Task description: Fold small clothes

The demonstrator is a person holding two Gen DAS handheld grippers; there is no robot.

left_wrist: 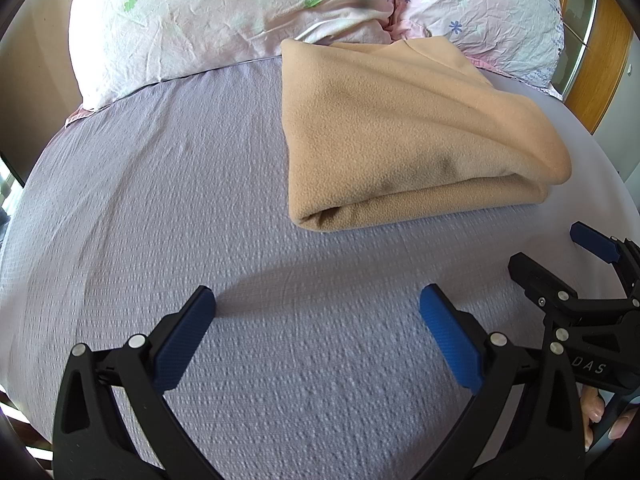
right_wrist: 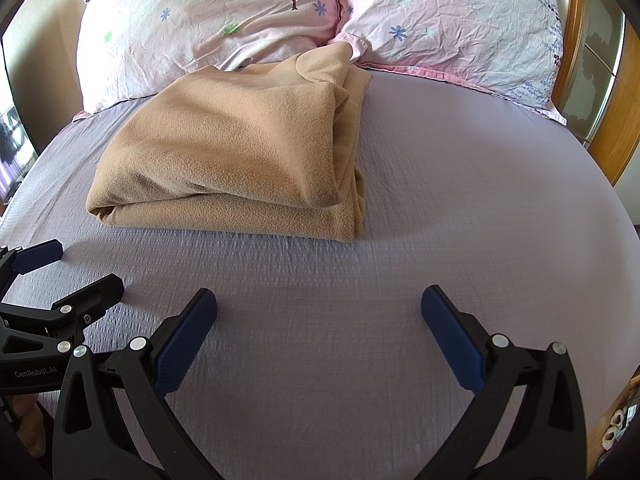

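I hold the left gripper [left_wrist: 318, 306] and right gripper [right_wrist: 319, 306] wide open and empty over the bed [right_wrist: 460, 200]. The tan fleece garment [right_wrist: 240, 160] lies folded near the pillows [right_wrist: 240, 20], so I judge it finished.

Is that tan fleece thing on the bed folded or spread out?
Folded: the tan fleece garment lies in stacked layers on the bed sheet, rounded fold edges showing.
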